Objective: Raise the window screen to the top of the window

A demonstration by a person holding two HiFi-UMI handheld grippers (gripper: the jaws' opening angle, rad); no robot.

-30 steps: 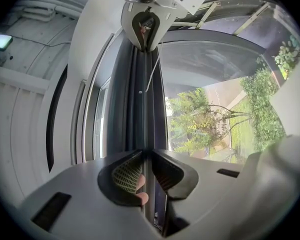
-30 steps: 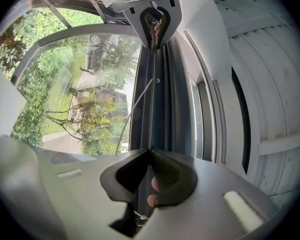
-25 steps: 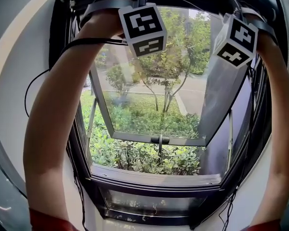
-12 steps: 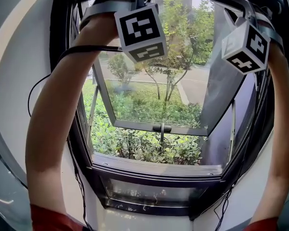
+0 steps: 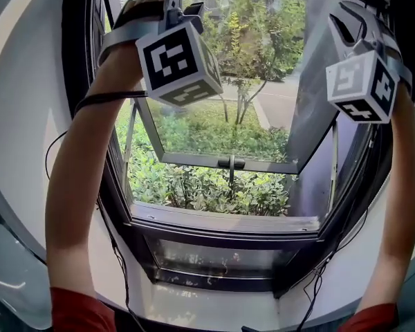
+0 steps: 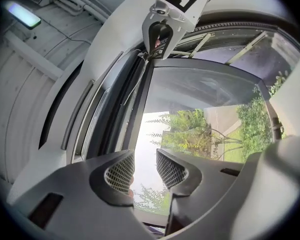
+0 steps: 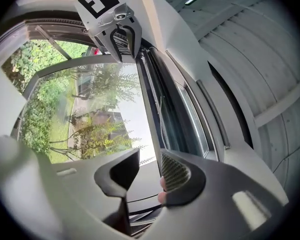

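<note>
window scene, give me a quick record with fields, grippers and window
left gripper: open, fingers just opened, nothing between them
right gripper: open, fingers just opened, nothing between them
window pane: swung outward, handle on its lower edge
screen: none seen across the opening
outside: bushes below the pane

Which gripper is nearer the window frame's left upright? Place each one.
Left. The left gripper is up beside the left upright; the right gripper is across the opening by the right upright. Both jaws have just been opening, nothing between them.
</note>
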